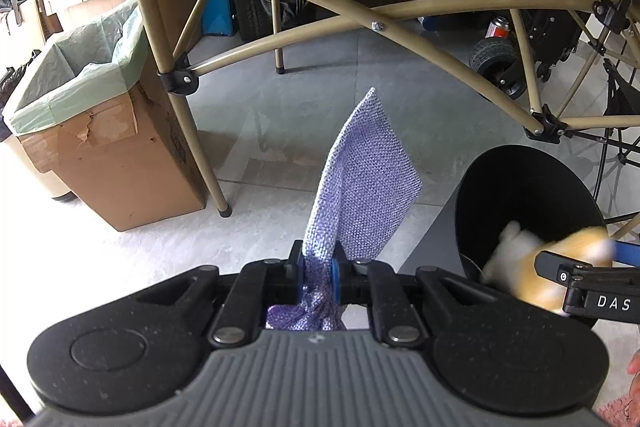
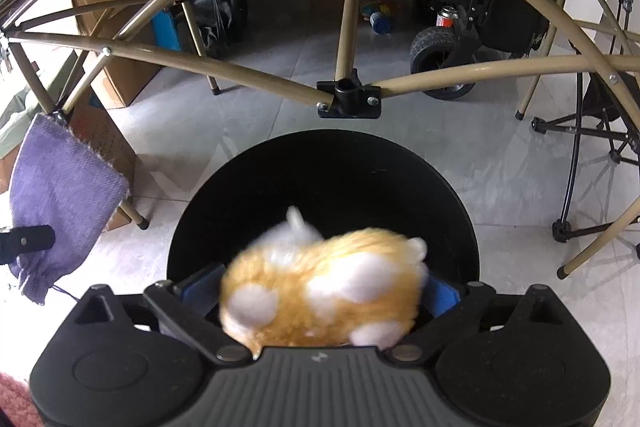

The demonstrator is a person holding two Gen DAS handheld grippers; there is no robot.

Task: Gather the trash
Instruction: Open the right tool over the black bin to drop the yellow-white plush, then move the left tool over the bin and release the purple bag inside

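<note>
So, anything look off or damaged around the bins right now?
Yes. The cardboard box lined with a green bag has torn, peeling patches on its front near the top. Also odd for trash: the right gripper has an orange-and-white plush toy blurred between its spread jaws over the black bin.

Plush toy (image 2: 324,287) is seen over bin (image 2: 320,179), apparently between jaws; pouch (image 1: 360,179) left of bin; lined box (image 1: 100,131) further left.

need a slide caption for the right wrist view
Right gripper with jaws wide, a blurred orange-and-white plush toy between them above the black bin.
</note>
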